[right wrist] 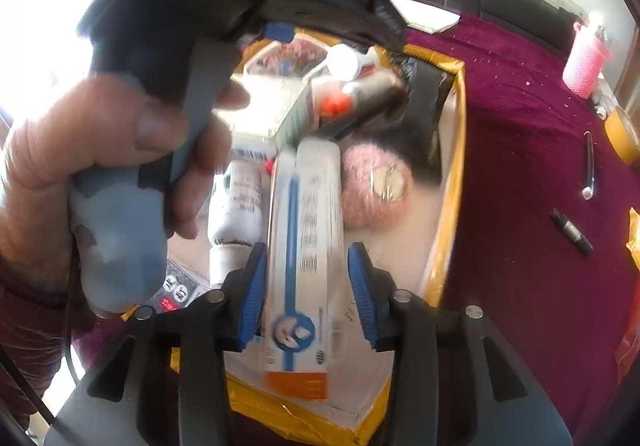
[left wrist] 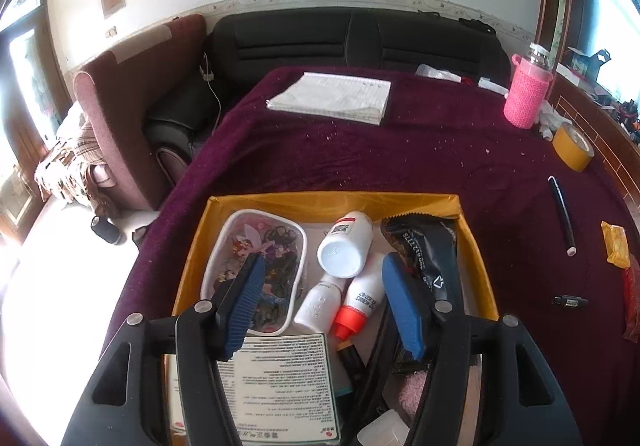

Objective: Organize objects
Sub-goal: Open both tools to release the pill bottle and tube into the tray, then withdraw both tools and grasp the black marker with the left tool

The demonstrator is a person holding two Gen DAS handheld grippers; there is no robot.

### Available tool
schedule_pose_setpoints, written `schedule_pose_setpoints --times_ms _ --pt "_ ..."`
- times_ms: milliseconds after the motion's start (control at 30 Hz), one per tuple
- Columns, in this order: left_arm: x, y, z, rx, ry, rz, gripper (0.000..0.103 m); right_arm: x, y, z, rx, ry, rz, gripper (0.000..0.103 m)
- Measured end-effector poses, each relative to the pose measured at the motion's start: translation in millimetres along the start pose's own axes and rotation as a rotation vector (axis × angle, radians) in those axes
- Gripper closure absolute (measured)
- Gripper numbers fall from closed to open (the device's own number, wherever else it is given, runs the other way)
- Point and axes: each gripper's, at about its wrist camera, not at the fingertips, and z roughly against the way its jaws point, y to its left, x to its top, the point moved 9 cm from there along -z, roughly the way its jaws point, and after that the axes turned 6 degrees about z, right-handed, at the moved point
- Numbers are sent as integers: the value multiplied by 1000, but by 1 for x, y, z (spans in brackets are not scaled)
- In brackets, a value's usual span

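Left gripper (left wrist: 324,298), ribbed blue pads parted, empty, over 2 smooth white bottles (left wrist: 345,246) in the yellow cardboard box (left wrist: 332,202). Right gripper (right wrist: 306,292) parted around a flat rectangular carton (right wrist: 304,246), pads not touching.

Both wrist cameras look steeply down, close over the yellow-lined cardboard box (left wrist: 336,201) (right wrist: 456,133) on the maroon tablecloth (left wrist: 440,157) (right wrist: 520,165); right view nearer; both share the box.

Open yellow box (left wrist: 476,246) holding a clear pouch (left wrist: 256,266) at 9 o'clock, white bottles (left wrist: 346,246) centre, black packet (left wrist: 432,258) at 3 o'clock, toothpaste carton (right wrist: 302,258) lying flat.
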Motion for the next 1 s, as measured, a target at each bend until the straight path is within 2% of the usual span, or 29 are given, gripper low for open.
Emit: schedule_pose_setpoints --times_ms 167,233,267,367,500,633,700,767,900,1000 --pt "10 6 39 24 -58 15 47 8 -16 33 1 -94 -49 55" --pt "13 5 61 31 -97 15 41 12 -34 38 -8 -122 -64 53" --pt "14 2 72 31 -121 12 33 10 -44 44 -23 -135 -78 52" --pt "15 -16 111 1 -200 -13 28 -3 -62 62 -50 -148 -125 51" --pt "9 -49 136 -40 -225 -59 26 -25 -96 86 -72 -168 -235 51" --pt "-2 -88 144 -103 -202 -95 26 -50 -127 119 -109 -210 -322 52" --pt "-8 -104 139 -126 -163 -105 26 -64 -154 138 -158 -239 -376 52" --pt "-12 -117 133 -153 -124 -102 26 -80 -185 155 -218 -251 -440 47" --pt "-13 -152 108 -194 -32 -102 26 -110 -250 177 -288 -255 -572 46" --pt "-10 -185 83 -203 6 -119 27 -110 -287 187 -294 -278 -628 46"
